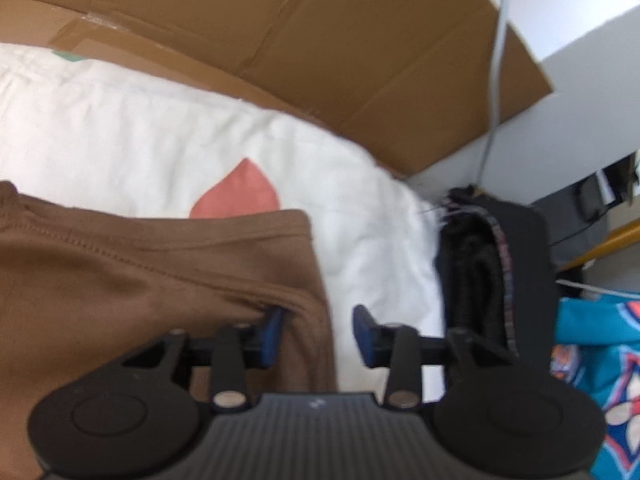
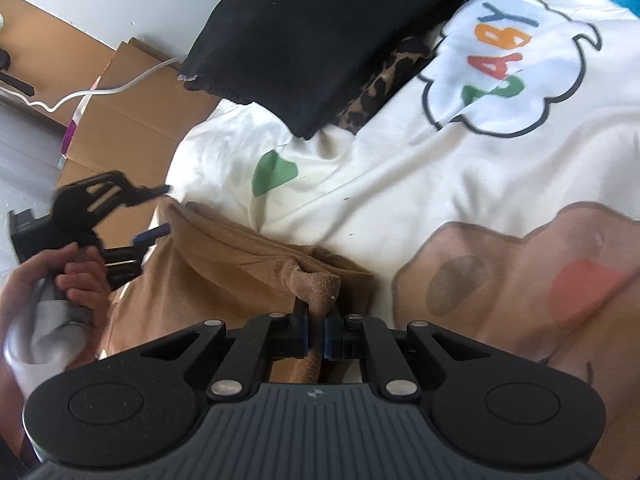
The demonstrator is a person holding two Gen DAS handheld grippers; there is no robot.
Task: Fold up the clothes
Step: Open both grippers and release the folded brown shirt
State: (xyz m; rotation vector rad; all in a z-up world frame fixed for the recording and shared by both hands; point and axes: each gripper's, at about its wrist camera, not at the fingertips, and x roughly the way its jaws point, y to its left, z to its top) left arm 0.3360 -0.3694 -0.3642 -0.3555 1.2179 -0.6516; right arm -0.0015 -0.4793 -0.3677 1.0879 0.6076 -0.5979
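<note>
Brown garment lies on the white printed blanket, and one bunched fold of it stands up nearest me, pinched between the pressed-together fingers of my right gripper. Its long axis runs from that pinch away to the far left, where my left gripper sits at its stitched hem edge; those fingers stand spread, the left pad against a fold of cloth, the right pad over bare blanket, nothing clamped. My left hand shows on that handle. Farther off, one folded black garment rests over one leopard-print piece. Beside them the blanket's cloud print reads "BABY" in coloured letters. One cardboard sheet lies farthest.
</note>
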